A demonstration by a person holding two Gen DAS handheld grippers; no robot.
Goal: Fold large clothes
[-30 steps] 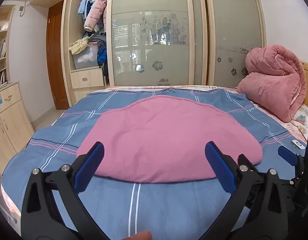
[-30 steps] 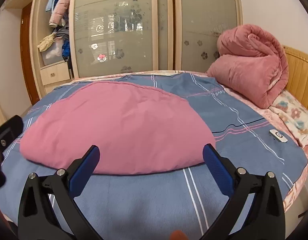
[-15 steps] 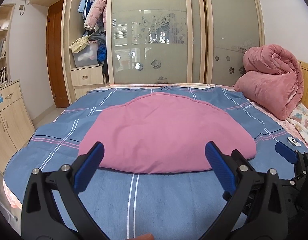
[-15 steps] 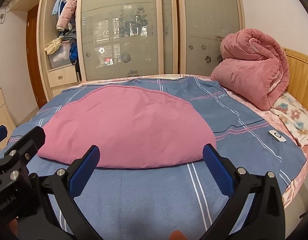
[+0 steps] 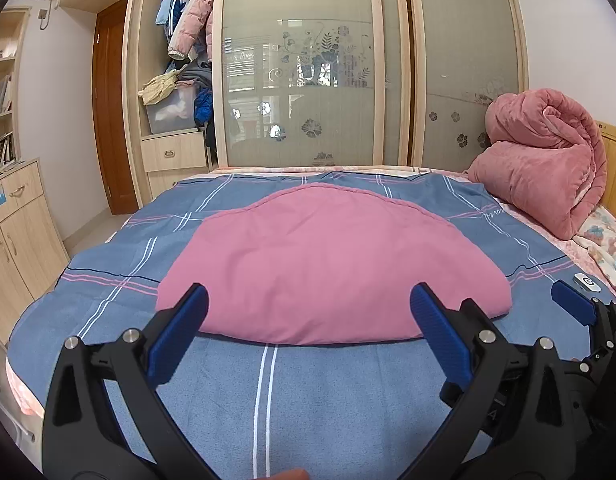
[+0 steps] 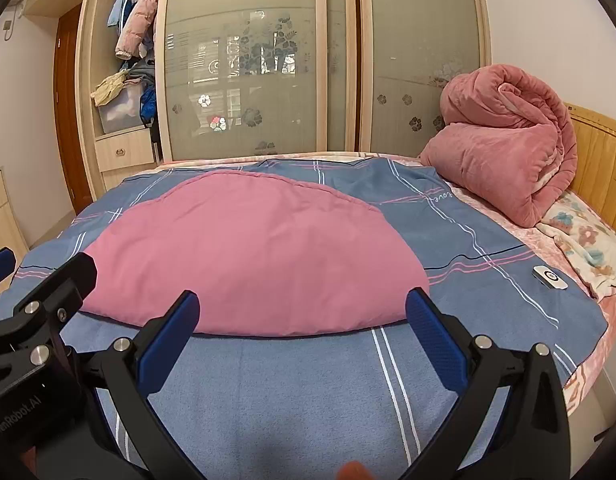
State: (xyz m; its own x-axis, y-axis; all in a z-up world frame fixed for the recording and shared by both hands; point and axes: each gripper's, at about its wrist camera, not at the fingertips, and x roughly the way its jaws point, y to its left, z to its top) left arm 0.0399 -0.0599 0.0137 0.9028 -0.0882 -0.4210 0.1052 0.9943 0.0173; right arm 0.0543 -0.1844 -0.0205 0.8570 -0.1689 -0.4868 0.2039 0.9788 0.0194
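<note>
A large pink garment (image 5: pixel 328 264) lies folded and flat in the middle of the blue striped bedspread (image 5: pixel 308 400); it also shows in the right wrist view (image 6: pixel 251 256). My left gripper (image 5: pixel 308 336) is open and empty, held above the bedspread in front of the garment's near edge. My right gripper (image 6: pixel 299 332) is open and empty, beside the left one and also short of the near edge. Neither touches the garment.
A rolled pink quilt (image 5: pixel 544 176) sits at the bed's right, by the wooden headboard (image 6: pixel 600 160). A small white remote (image 6: pixel 550 277) lies on the right of the bedspread. Wardrobe doors (image 5: pixel 308 60) stand behind the bed; a cabinet (image 5: pixel 15 232) stands at the left.
Both grippers have drawn back from the garment and risen a little, so more bedspread shows before them. The garment has not moved.
</note>
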